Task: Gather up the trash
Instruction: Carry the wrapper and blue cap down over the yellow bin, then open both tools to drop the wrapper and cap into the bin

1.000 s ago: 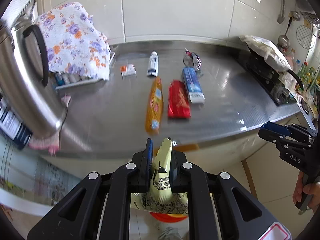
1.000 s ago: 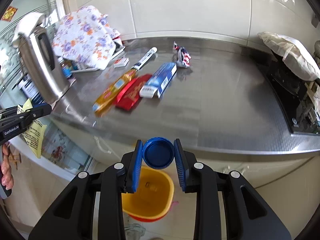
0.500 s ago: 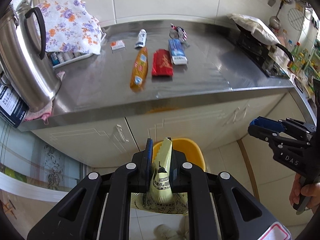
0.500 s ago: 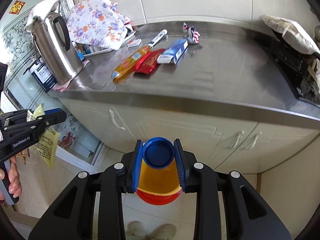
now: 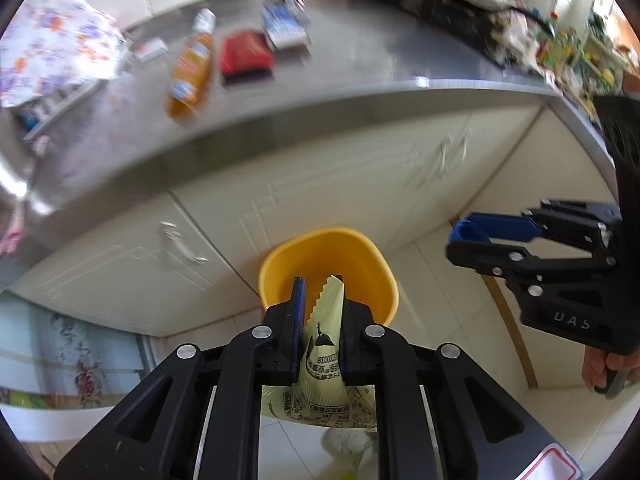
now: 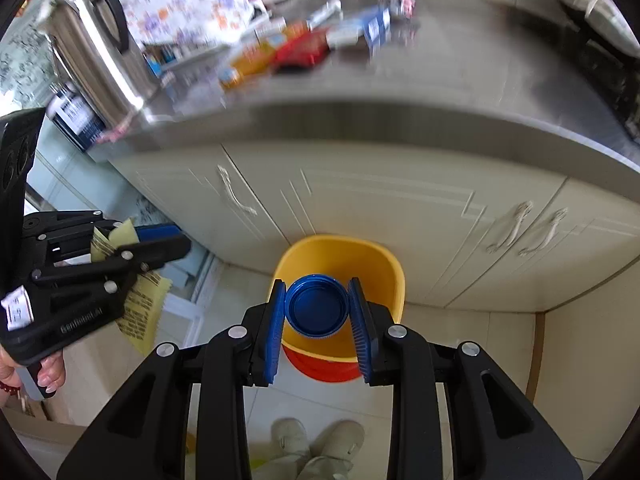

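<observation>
My left gripper (image 5: 320, 300) is shut on a pale yellow printed wrapper (image 5: 324, 364) and hangs over the near rim of a yellow bin (image 5: 280, 256) on the floor. My right gripper (image 6: 318, 300) is shut on a round blue bottle cap (image 6: 316, 306), held above the same yellow bin (image 6: 384, 256). Each gripper shows in the other's view: the right one (image 5: 476, 236) at the right, the left one (image 6: 160, 240) at the left with the wrapper (image 6: 140, 312). Trash lies on the steel counter (image 5: 360, 64): an orange packet (image 5: 192, 68), a red packet (image 5: 246, 52), a blue-white box (image 5: 284, 26).
Cream cabinet doors (image 6: 360, 200) stand behind the bin. A steel kettle (image 6: 96, 52) and a floral cloth (image 6: 192, 4) sit at the counter's left, a black stove (image 5: 460, 12) at its right. My shoes (image 6: 316, 444) are on the tiled floor below.
Both grippers have dropped from counter height and tilted down toward the floor. The yellow bin has come in under both, and the counter has slid to the top of the views.
</observation>
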